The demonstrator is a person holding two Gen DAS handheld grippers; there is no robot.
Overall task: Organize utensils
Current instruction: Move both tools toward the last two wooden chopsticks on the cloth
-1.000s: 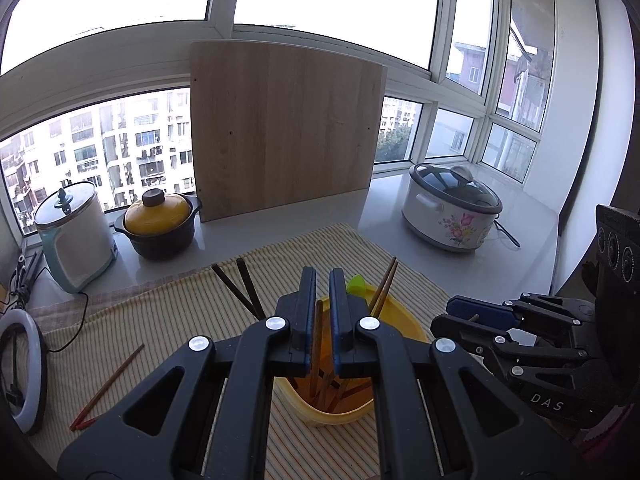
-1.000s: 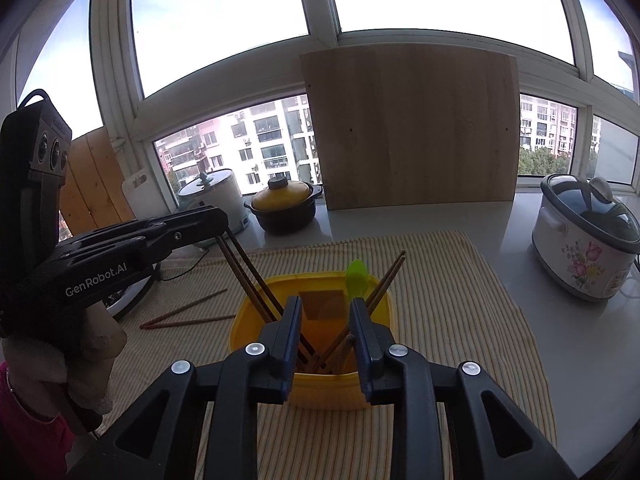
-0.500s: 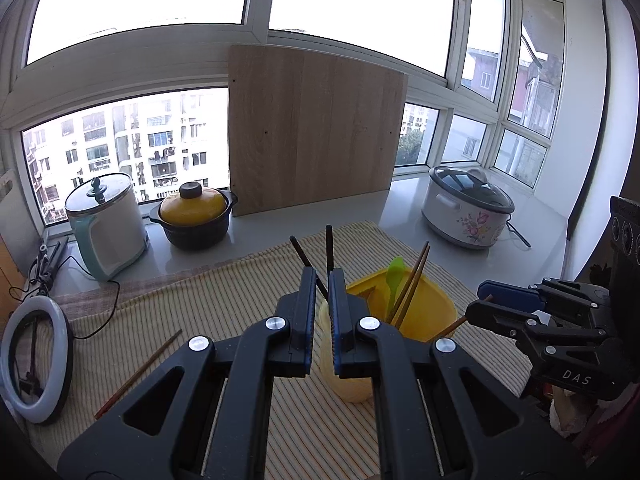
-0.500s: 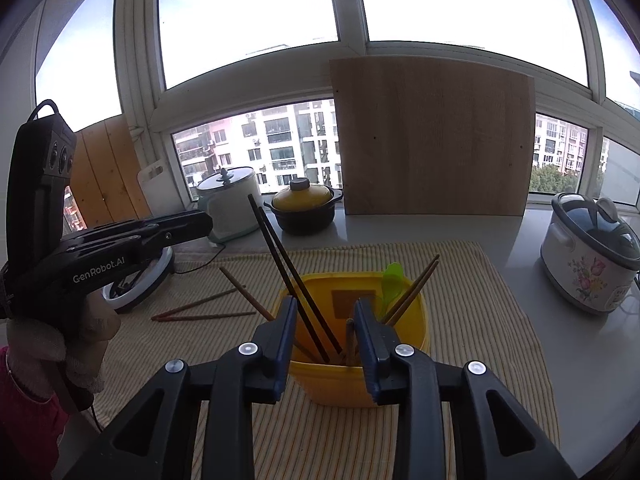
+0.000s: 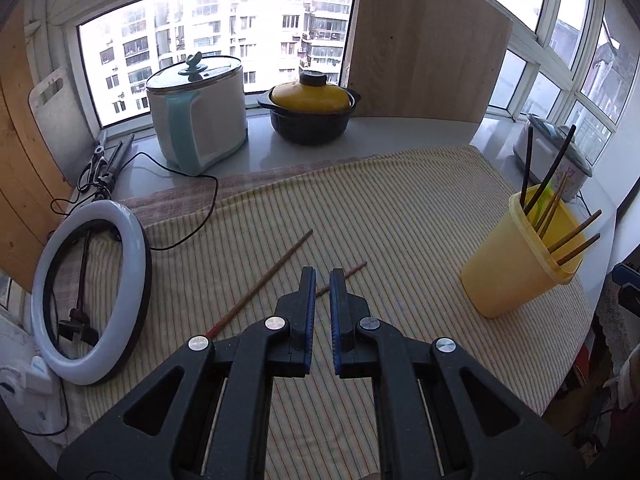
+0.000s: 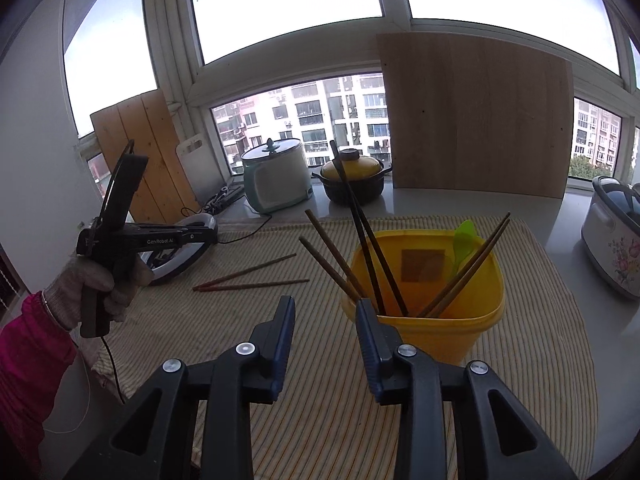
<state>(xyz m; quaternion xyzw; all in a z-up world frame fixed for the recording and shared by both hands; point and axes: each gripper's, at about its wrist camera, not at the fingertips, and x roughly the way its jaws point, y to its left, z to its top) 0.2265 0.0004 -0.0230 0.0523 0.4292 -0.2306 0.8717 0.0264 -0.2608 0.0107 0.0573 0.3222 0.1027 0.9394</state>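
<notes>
A yellow cup point(image 6: 440, 332) stands on the striped cloth point(image 5: 400, 220). It holds brown chopsticks, two dark chopsticks point(image 6: 360, 224) and a green spoon point(image 6: 464, 240). In the left wrist view the cup point(image 5: 516, 276) is far to the right. Two loose brown chopsticks point(image 5: 276, 268) lie on the cloth, and the nearer one runs behind my left gripper point(image 5: 322, 274). That gripper hovers over them, shut and empty. A gloved hand holds it point(image 6: 212, 234) in the right wrist view. My right gripper point(image 6: 326, 306) is open and empty, with its right finger beside the cup's near-left rim.
A white and teal cooker point(image 5: 200, 120) and a yellow-lidded black pot point(image 5: 312, 112) stand at the window. A wooden board point(image 5: 432, 40) leans behind them. A ring light point(image 5: 92, 300) lies at the cloth's left edge with its cable. A flowered cooker point(image 6: 612, 236) sits far right.
My left gripper swung left and down, away from the cup to above the loose chopsticks. The right gripper's jaws widened and shifted to the left of the cup.
</notes>
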